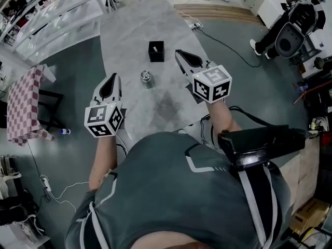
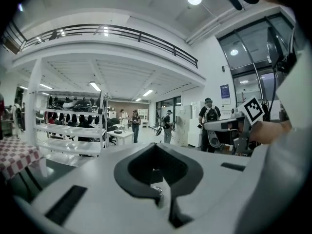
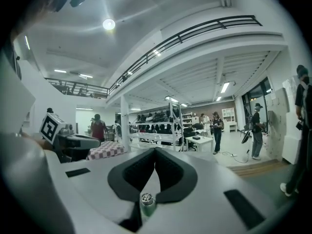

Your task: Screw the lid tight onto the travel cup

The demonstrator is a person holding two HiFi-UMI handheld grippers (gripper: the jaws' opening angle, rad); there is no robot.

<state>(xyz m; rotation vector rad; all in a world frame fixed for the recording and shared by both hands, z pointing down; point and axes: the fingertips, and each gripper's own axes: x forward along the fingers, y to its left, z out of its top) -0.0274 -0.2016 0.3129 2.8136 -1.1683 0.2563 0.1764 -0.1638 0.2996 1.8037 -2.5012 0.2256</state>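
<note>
The small travel cup of clear glass and silver metal (image 1: 147, 79) stands upright on the grey marbled table (image 1: 129, 30), in the gap between the two tongs. A silver cap sits on top of it. No view shows whether that cap is turned down tight or only resting there, so the scene fits a cup waiting to be tightened as well as one already done. The left tongs (image 1: 115, 77) lie to the cup's left with their tip about level with it. The right tongs (image 1: 179, 52) lie to its right and reach a little farther, towards the small black open box (image 1: 156, 51) beyond the cup. Both tongs are closed with nothing in them. The cup's long axis is vertical and both tongs point almost level, so I judge any grip would come from the side, with the left tip slightly nearer.
</note>
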